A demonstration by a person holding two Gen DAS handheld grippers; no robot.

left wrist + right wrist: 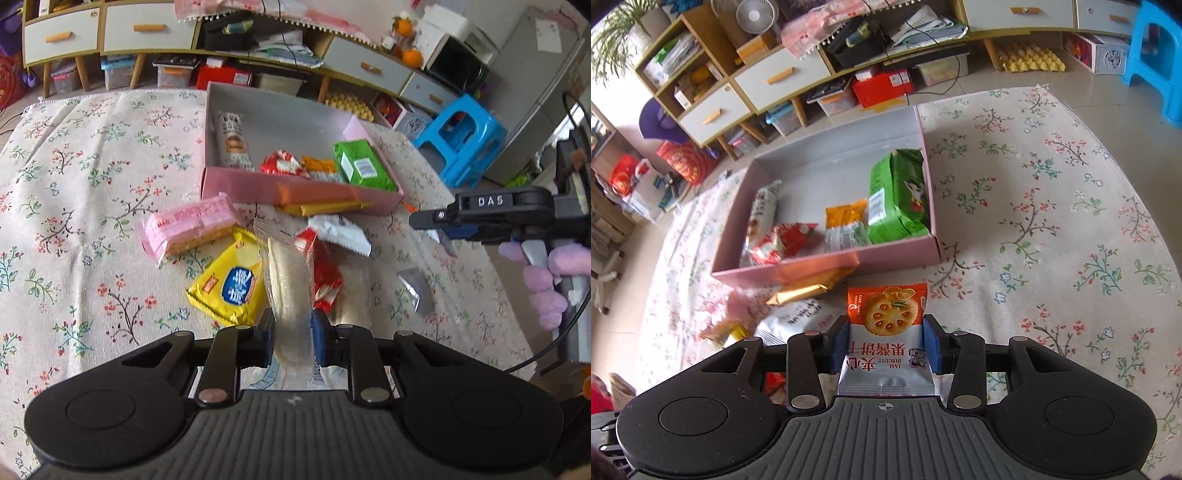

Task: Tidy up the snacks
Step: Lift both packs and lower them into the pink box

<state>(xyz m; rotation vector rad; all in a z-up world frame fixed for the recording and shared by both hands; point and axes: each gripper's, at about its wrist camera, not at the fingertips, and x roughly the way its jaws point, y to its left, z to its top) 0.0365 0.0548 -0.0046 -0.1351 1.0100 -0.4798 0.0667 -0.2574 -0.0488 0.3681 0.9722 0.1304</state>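
Observation:
My left gripper (293,334) is shut on a clear packet with a pale bar (290,291), held above the snack pile. Beneath it lie a yellow packet (229,284), a pink wafer pack (192,229), a red packet (325,277) and a white packet (340,230). The pink box (295,194) behind holds a green pack (364,164), a red bag (282,164) and a biscuit roll (232,140). My right gripper (886,341) is shut on an orange-and-white jam biscuit packet (886,332), lifted in front of the pink box (827,269). The right gripper (480,214) also shows in the left wrist view.
A floral cloth (74,184) covers the surface. A gold bar packet (809,288) leans against the box's front wall. A small silver wrapper (415,290) lies to the right. A blue stool (461,140) and low cabinets (110,33) stand behind.

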